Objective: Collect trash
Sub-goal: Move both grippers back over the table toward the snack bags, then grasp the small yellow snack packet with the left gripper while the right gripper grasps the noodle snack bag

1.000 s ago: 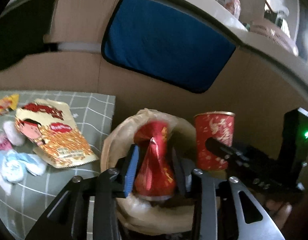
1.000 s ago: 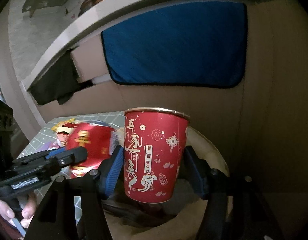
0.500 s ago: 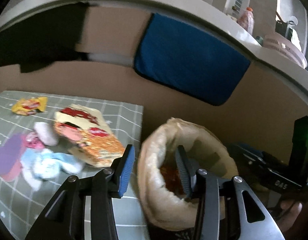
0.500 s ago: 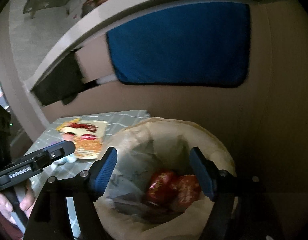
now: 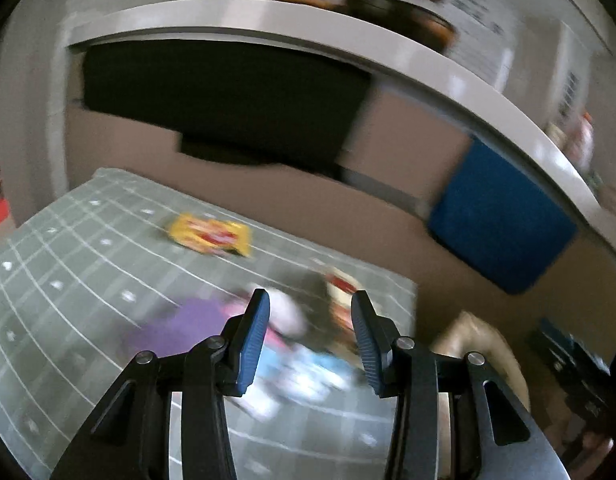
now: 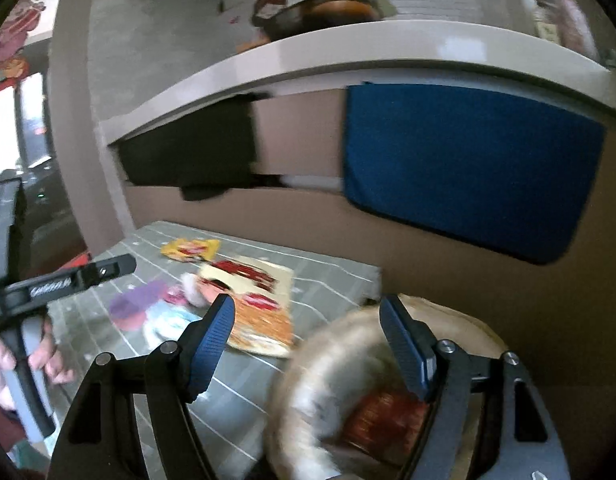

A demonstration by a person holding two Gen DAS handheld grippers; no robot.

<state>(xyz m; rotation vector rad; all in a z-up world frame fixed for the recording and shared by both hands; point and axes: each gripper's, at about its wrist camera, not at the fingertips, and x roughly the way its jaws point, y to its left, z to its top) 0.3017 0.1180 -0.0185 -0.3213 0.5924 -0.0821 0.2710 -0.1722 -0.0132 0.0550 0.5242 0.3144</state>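
A grey-green grid-lined mat (image 6: pixel 332 276) is covering the low surface. Behind, a brown board wall (image 6: pixel 299 140) is carrying a blue rectangular cloth (image 6: pixel 468 168) & a black cloth (image 6: pixel 191 156), w/ a pale curved ledge (image 6: pixel 348 46) running above. Daylight is coming in far left.

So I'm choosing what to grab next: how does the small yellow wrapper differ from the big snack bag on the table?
The yellow wrapper is much smaller than the snack bag. The wrapper lies alone near the table's far edge; the bag lies nearer the lined bin, beside other litter. The wrapper is yellow with red print; the bag is cream, red and orange. Both lie flat on the checked cloth.
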